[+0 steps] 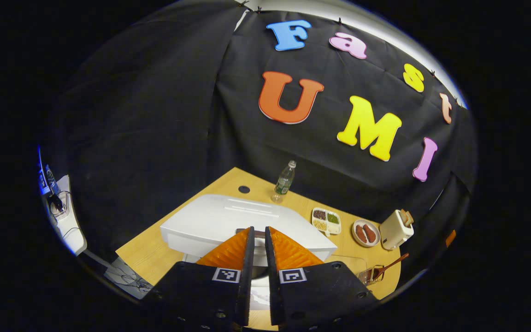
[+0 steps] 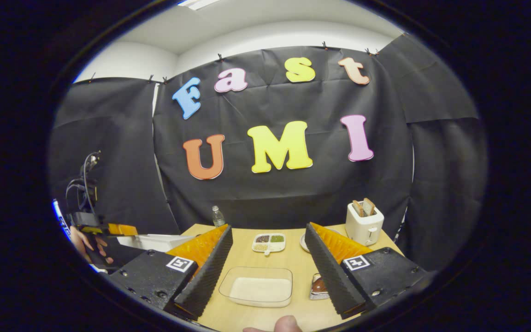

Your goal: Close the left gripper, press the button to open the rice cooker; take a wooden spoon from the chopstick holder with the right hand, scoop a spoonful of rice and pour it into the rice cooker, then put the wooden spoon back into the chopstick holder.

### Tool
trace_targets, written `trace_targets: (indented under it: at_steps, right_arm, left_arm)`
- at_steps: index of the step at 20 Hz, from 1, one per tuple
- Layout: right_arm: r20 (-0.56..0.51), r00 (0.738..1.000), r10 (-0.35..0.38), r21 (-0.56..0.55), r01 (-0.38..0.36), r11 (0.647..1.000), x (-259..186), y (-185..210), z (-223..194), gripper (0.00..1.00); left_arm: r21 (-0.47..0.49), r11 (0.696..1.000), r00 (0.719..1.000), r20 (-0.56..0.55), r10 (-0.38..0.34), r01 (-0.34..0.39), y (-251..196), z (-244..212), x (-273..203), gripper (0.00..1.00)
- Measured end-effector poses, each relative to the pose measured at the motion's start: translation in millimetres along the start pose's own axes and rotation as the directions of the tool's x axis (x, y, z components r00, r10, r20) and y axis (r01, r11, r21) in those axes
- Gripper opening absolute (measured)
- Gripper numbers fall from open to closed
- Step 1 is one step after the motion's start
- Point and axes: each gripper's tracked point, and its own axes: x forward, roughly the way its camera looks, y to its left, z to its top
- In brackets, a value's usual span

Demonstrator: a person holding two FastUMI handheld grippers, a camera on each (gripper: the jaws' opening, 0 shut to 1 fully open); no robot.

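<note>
White cooker [image 1: 247,221] lying lid-down-shut on wooden surface [image 1: 155,253], directly under left tool [image 1: 257,237], fingers nearly together over its front edge. Right of cooker: rice tray [image 2: 256,286], then holder [image 1: 372,274] with spoon [image 1: 392,265] leaning out. Right tool [image 2: 268,251] spread wide, holding nothing, above rice tray. Behind cooker: bottle [image 1: 285,180].

one rice cooker [image 1: 228,221], one bottle [image 1: 285,180], one toaster [image 2: 363,223], two plates [image 1: 365,233]
</note>
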Motion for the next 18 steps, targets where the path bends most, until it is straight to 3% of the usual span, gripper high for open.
trace_targets:
  at_steps: [4, 6, 7, 9, 18]
  right_arm:
    - [0.018, 0.999, -0.034, -0.026, 0.034, 0.999, -7.5, -9.9, 10.2, 0.99]
    - [0.027, 0.998, -0.058, -0.039, 0.059, 0.997, -11.9, -20.4, 12.9, 0.99]
    - [0.023, 0.997, -0.069, -0.041, 0.07, 0.997, -14.2, -26.1, 11.2, 1.0]
    - [0.008, 0.996, -0.087, -0.036, 0.087, 0.996, -18.5, -38.6, 5.9, 1.0]
    - [-0.051, 0.99, -0.135, -0.033, 0.133, 0.991, -30.0, -89.1, -19.1, 1.0]
  left_arm:
    - [0.002, 1.0, 0.997, 0.073, 0.001, -0.001, 3.4, 23.3, -0.7, 0.21]
    - [0.009, 1.0, 0.992, 0.121, -0.018, 0.017, -0.5, 32.6, -7.8, 0.29]
    - [0.02, 1.0, 0.989, 0.145, -0.021, 0.019, -2.5, 35.1, -12.3, 0.55]
    - [0.053, 0.998, 0.981, 0.192, 0.002, -0.013, 2.6, 36.7, -23.5, 0.97]
    - [0.127, 0.992, 0.948, 0.317, -0.024, -0.018, -16.3, 30.1, -100.9, 0.94]
